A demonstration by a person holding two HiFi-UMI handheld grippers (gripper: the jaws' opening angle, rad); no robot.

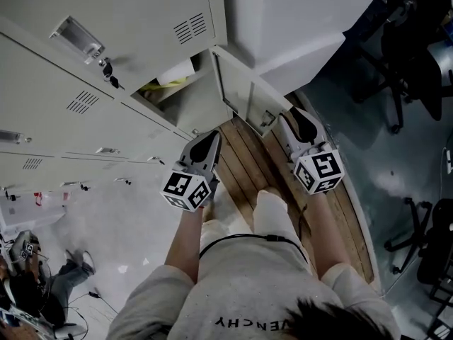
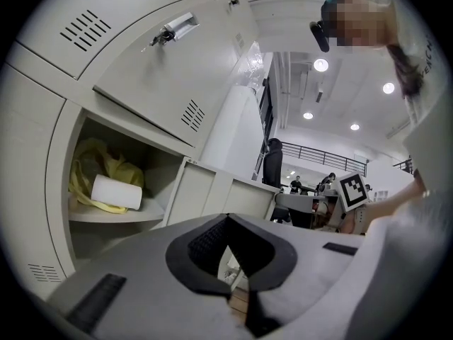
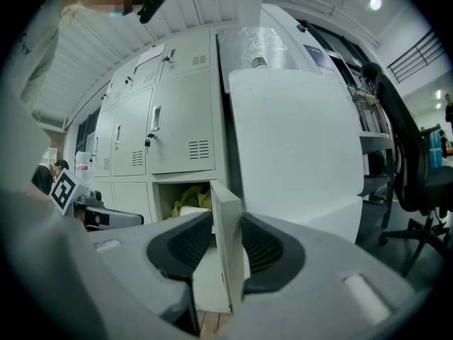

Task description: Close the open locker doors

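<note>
Lockers (image 1: 127, 20) ahead: left gripper (image 1: 209, 137) closed empty, right gripper (image 3: 226, 238) open astride the door (image 1: 244, 91), compartment (image 1: 180, 98) half hidden.

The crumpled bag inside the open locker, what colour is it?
The bag is yellow; the left gripper view shows it best.

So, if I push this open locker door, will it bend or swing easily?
The locker door looks like painted sheet metal with a folded edge, so probably stiff and fairly light. It stands swung out from its compartment, so a push should likely swing it, not bend it. The paint seems smooth; the fingers may slip.
</note>
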